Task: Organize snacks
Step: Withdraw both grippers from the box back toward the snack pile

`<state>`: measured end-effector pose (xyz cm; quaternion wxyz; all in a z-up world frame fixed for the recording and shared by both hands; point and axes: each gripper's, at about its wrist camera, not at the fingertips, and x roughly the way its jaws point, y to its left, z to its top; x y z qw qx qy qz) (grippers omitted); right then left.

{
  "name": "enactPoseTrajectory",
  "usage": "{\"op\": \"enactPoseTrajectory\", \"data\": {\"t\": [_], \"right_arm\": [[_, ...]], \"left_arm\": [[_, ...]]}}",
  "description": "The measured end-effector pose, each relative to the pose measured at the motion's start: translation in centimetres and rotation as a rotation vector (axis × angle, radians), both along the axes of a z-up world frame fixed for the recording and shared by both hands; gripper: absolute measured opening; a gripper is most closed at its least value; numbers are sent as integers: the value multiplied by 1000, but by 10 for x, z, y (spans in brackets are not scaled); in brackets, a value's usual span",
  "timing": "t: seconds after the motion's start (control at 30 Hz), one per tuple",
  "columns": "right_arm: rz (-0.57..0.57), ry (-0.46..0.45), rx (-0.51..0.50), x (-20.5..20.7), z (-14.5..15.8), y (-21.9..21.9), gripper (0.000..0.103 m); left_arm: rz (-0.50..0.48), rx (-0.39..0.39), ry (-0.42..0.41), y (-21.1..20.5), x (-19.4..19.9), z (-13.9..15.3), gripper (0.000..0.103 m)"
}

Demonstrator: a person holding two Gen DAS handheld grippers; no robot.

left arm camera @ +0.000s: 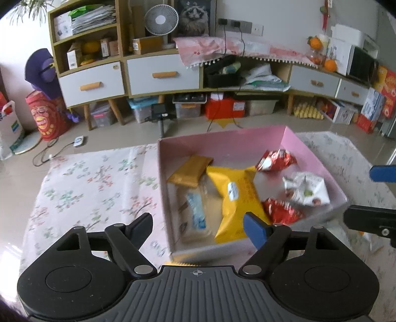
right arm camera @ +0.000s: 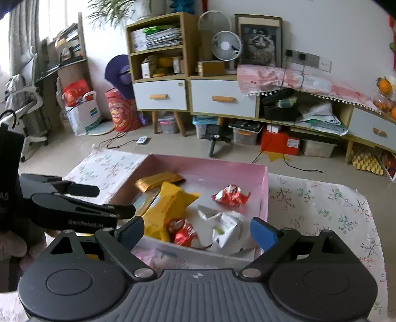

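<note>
Both grippers hover level at the near edge of the pink box [left arm camera: 222, 141] on the flowered cloth [left arm camera: 94, 178], the left gripper [left arm camera: 198, 224] and right gripper [right arm camera: 196, 230] each spread wide, holding nothing. Inside lie a yellow bag [left arm camera: 235, 195], red packets [right arm camera: 231, 195] and a white packet [right arm camera: 226, 231].

white wall [left arm camera: 284, 12] | tiled floor [left arm camera: 123, 133] | wooden sideboard [left arm camera: 163, 74] | fan [left arm camera: 161, 20]

Access from above is being left open over the pink box [left arm camera: 247, 141], its walls hemming in crowded snack packets [left arm camera: 235, 195]; bare worktop [left arm camera: 99, 185] is being offered alongside.
</note>
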<state>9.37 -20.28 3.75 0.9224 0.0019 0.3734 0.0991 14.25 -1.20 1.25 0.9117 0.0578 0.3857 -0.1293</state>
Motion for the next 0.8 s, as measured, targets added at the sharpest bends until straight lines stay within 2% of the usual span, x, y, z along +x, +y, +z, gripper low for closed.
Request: {"op": "enactPoseTrajectory", "data": {"t": [0.1,0.17,0.5,0.8], "right_arm": [[23,4,-21,-11,1,4,74],[36,8,-36,-18,1,6,74],[79,0,-43,-49,-9,7,77],[145,23,-73,-73,-21,4,78]], "left_arm": [[-5,27,7,4,-12,1,83],[-9,38,10,7,-21,1,89],[-65,38,22,21,-62,-11,90],[-178,126,-21,24,-96,-21,90]]}}
